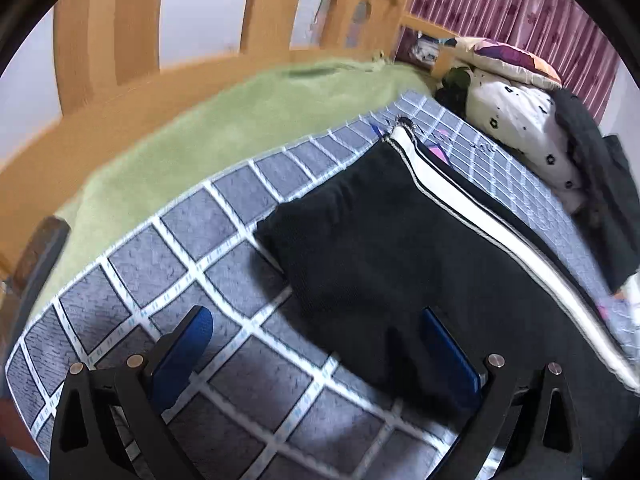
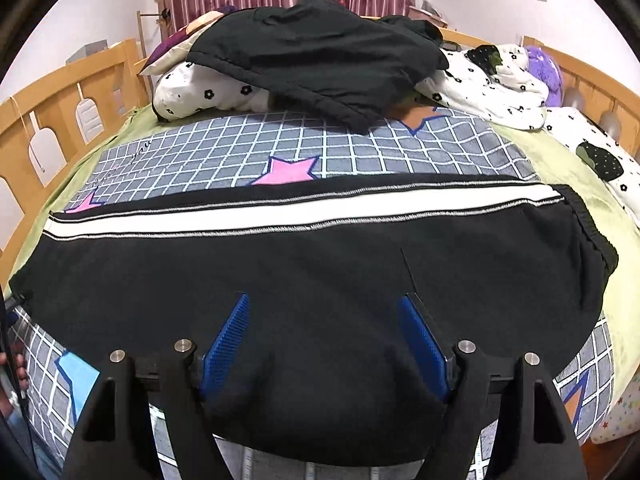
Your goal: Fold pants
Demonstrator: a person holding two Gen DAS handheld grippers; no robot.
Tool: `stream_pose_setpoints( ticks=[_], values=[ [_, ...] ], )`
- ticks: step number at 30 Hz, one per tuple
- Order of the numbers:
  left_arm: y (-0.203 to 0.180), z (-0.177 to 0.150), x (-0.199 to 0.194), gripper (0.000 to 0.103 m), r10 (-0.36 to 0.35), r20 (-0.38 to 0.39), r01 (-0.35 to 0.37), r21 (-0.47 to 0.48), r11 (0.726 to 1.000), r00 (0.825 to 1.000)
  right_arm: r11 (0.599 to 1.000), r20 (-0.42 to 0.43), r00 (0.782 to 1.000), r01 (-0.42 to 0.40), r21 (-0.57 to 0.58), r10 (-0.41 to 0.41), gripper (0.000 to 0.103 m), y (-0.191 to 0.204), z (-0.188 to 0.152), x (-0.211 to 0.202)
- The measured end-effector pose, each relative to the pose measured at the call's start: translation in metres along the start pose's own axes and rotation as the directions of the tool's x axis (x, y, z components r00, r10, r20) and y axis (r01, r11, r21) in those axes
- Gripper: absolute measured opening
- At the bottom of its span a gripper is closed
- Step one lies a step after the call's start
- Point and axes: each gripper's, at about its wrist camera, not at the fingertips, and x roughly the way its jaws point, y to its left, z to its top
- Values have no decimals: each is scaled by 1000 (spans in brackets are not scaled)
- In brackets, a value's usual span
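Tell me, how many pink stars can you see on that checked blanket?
2. One pink star lies on the checked blanket just beyond the pants, near the middle. The other peeks out at the pants' left end. The pants may hide more.

**Black pants laid flat on the checked cover**

The left gripper [image 1: 316, 332] hangs with its blue pads spread wide over the near edge of the black pants [image 1: 392, 248]. Their white stripe [image 1: 460, 204] runs away toward a flowered pillow [image 1: 520, 128]. A wooden bed rail [image 1: 100, 56] stands behind the green blanket [image 1: 208, 120].
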Motion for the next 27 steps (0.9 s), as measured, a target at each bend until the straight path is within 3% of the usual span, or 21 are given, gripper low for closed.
stream_pose_setpoints(
  ticks=[3,6,10,13,15,16,17,20,24,27],
  values=[
    [-2,11,4,102,-48,-44,51,78,996,998,1000,2,1000,5,-4,-5,76,-6,-2,1],
    [4,16,13,102,-138,-64,139,15,990,988,1000,8,1000,19,-5,-18,76,-13,-3,3],
    [9,31,26,101,-219,-24,217,-65,974,975,999,11,999,39,19,-39,76,-24,-3,8],
    [5,40,36,83,-198,-20,196,-80,977,980,998,-1,999,32,49,-32,76,-30,-4,14],
    [7,43,39,54,-192,-13,189,-98,977,981,998,-9,999,36,61,-35,76,-32,-4,18],
    [10,42,37,45,-166,-13,164,-101,981,986,997,-14,999,36,68,-36,76,-33,-4,20],
    [12,43,36,25,-152,-4,151,-103,983,988,997,-17,999,34,74,-33,76,-34,-4,22],
    [14,47,23,18,-180,25,181,-85,980,983,997,-21,999,29,73,-28,76,-32,-4,24],
    [-21,54,-14,15,-151,105,146,60,988,983,998,8,1000,28,56,-28,76,-30,-4,17],
    [-56,58,-43,14,-163,161,135,172,976,973,998,24,1000,15,61,-16,76,-34,-5,10]
  ],
)
